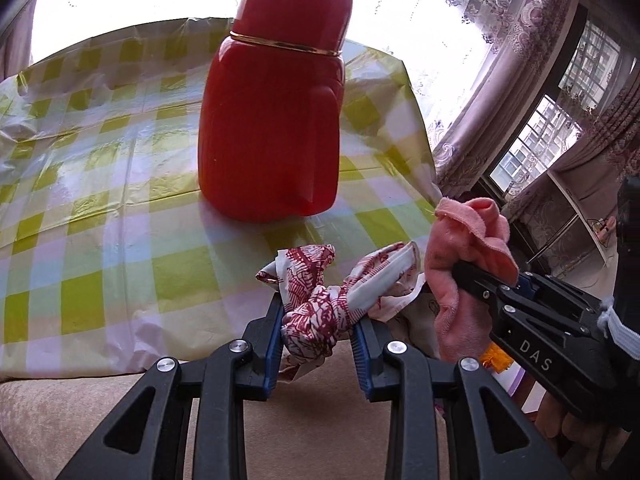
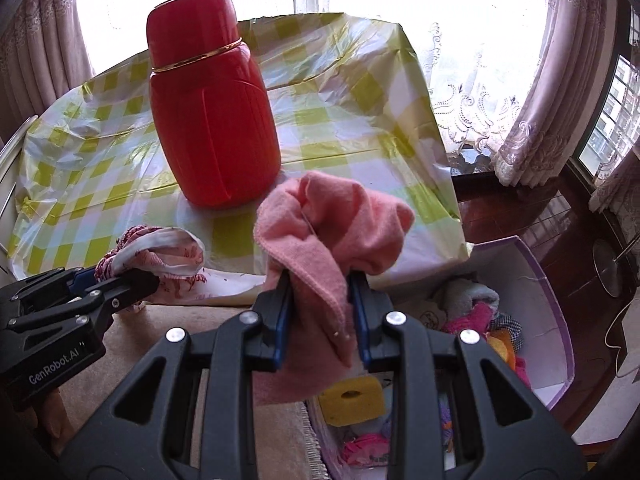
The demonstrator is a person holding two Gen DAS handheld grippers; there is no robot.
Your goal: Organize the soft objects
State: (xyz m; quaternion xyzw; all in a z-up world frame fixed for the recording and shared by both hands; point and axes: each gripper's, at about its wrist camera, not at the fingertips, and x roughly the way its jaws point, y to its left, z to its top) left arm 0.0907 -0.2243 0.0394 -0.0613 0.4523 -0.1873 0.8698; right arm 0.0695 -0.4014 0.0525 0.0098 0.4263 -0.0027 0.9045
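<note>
My left gripper (image 1: 318,320) is shut on a red-and-white patterned cloth (image 1: 320,304), held at the table's near edge. In the right wrist view the same gripper (image 2: 120,276) and the patterned cloth (image 2: 160,256) show at the left. My right gripper (image 2: 320,300) is shut on a pink towel (image 2: 328,232), which bunches above the fingers and hangs below them. In the left wrist view the pink towel (image 1: 468,248) and the right gripper (image 1: 460,276) are at the right, beside the patterned cloth.
A tall red thermos (image 1: 276,112) stands on the green-checked plastic tablecloth (image 1: 100,184), just behind both cloths. A white and purple box (image 2: 536,280) with several soft items stands below the table at the right. Curtains and windows lie beyond.
</note>
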